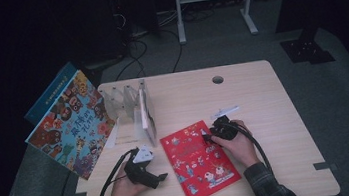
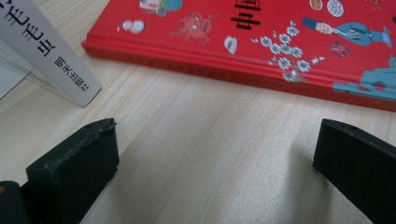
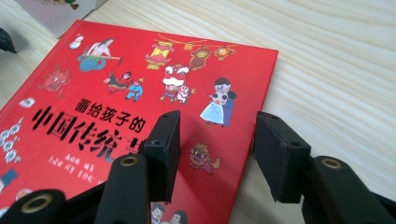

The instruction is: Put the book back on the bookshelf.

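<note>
At the far left of the table [image 1: 263, 97], a big picture book [image 1: 72, 124] with many little monster faces on its cover leans up against a clear rack [image 1: 122, 102]. Behind it stands a blue book [image 1: 44, 101]. A thin white book [image 1: 147, 119] stands on its edge at the right end of the rack, and its white spine with black letters [image 2: 51, 56] shows at the top left of the left gripper view.

Next comes the left hand [image 1: 123, 190], which holds the left gripper [image 1: 159, 177] low over the wood, just left of the red book [image 1: 199, 160]. Its two black jaws are spread wide apart with only bare wood between them. They hold nothing, and the red book's long edge [image 2: 233, 70] lies across in front of them, near but not touching.

The red book lies flat near the front middle of the table, a bit turned. Its cover is bright red with small cartoon people, lanterns, a lion dancer and black Chinese writing [image 3: 140, 93].

The right hand [image 1: 239, 145] holds the right gripper [image 3: 215, 144] at the book's top right corner. Its jaws are partly open. One jaw sits over the red cover and the other is past the book's edge, over the wood. It is hard to tell if they touch the book. They are not squeezing anything.
</note>
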### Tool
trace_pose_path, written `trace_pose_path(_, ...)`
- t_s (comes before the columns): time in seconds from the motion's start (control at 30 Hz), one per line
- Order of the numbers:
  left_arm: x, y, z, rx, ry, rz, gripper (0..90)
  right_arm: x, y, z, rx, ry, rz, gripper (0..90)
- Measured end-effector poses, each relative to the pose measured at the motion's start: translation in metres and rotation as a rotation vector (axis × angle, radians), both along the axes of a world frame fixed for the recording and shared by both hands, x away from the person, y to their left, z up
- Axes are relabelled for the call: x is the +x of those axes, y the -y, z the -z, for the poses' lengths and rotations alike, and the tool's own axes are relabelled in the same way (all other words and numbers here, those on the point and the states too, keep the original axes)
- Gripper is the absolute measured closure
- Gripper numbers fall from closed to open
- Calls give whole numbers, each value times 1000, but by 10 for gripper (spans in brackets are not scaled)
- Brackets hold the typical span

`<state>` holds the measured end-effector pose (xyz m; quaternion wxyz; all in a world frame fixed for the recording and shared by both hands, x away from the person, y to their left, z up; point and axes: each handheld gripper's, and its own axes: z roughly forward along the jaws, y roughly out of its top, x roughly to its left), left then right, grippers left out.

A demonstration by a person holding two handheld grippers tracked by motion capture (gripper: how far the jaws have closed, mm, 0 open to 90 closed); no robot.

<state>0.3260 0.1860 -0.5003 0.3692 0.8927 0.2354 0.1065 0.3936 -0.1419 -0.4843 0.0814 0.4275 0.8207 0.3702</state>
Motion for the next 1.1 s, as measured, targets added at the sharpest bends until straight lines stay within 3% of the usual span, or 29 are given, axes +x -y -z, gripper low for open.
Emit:
trace_pose_path(0.2,-3,5,0,-7,-10,22,0,0,-2,-11,-34,-25,-27,507)
trace_pose_path(0.43,-13,24,-2,9,-21,69,0,-8,13,-23,-112,-29,-40,466)
trace_pose_path(0.5,-15,30,-3,14,-18,79,0,-11,18,-26,-113,-28,-54,447)
trace_pose_path(0.57,-17,35,-2,12,-23,80,0,-15,23,-29,-132,-55,-60,458)
trace_pose_path(0.67,-18,38,-2,1,-22,82,0,-18,30,-32,-120,-91,-52,555)
trace_pose_path(0.9,-17,41,0,-22,-28,100,0,-13,35,-31,-74,-227,-24,581)
trace_pose_path(1.03,-17,42,0,-17,-24,104,0,-7,32,-28,-52,-290,-53,609)
trace_pose_path(1.1,-17,42,0,-17,-24,105,0,-3,28,-25,-65,-320,-67,627)
